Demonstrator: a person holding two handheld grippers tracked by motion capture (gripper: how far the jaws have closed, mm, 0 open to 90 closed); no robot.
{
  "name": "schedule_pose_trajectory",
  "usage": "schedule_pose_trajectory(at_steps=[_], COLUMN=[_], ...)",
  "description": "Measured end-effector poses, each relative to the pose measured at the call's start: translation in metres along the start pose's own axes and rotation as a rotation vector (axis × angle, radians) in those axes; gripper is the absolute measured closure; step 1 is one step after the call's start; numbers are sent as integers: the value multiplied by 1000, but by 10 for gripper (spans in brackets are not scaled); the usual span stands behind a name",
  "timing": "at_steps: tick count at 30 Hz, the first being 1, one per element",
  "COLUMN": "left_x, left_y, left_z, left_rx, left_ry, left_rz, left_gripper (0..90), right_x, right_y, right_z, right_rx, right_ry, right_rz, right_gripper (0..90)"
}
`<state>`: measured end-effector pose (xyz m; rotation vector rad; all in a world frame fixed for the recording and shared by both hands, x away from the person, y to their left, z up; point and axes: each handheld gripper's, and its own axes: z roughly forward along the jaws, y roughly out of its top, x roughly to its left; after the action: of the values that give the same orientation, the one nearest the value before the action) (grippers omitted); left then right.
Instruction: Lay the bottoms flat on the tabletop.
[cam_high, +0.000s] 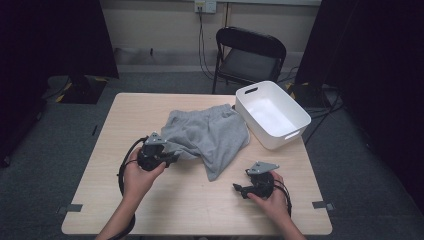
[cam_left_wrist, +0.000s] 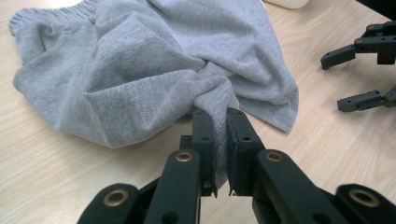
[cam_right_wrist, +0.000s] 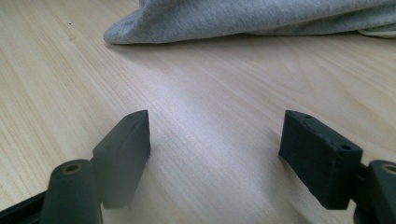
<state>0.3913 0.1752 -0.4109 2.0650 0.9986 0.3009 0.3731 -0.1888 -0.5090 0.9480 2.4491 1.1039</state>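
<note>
Left-centre of the high view: left gripper (cam_high: 170, 159) w/ jaws pinched nearly shut on a hem corner of the crumpled light-grey knit shorts (cam_high: 207, 132). Close-up from the left gripper view confirms it, fabric (cam_left_wrist: 140, 74) bunched and squeezed between both black pads (cam_left_wrist: 205, 135), folds radiating from that spot. Probably grabbed at the edge on purpose, so the cloth can be dragged or lifted w/o the whole heap coming along.

Centre of frame: shorts lying in a loose pile on the pale wood-grain table (cam_high: 200, 205), elastic waistband toward the top, one leg trailing down to lower centre. Not flat, not folded yet imo.

Upper right: white rectangular plastic bin w/ cut-out handles (cam_high: 292, 134), sitting just beside the shorts, prob the drop-off spot.

Lower right: right gripper (cam_high: 239, 189) resting low by the table, jaws spread wide, nothing between them. Right gripper view shows bare table (cam_right_wrist: 210, 93) between the pads, grey cloth (cam_right_wrist: 243, 18) near but apart at the top. Looks parked, waiting for a second corner.

Black folding chair (cam_high: 250, 55) at top centre, behind the table.
</note>
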Motion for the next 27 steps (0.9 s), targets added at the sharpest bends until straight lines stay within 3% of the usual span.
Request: schedule_pose_trajectory(at_steps=[11,19,22,25,27], left_x=[4,5,5,6,6], left_y=[14,23,24,23,22], left_z=[-5,-11,-11,-10,-9], left_rx=[-22,-28,-30,-31,-32], left_ry=[1,13,11,13,9], left_rz=[-17,-4,-9,-5,-12], left_gripper=[836,836,836,836,836], right_x=[0,2,5,9,12], right_y=[0,3,9,17,22], right_z=[0,2,3,3,5], right_rx=[-1,3,-13,-38,-42], right_ry=[-2,-3,36,45,66], right_rz=[1,15,42,47,48], right_gripper=[242,248,269,285,342])
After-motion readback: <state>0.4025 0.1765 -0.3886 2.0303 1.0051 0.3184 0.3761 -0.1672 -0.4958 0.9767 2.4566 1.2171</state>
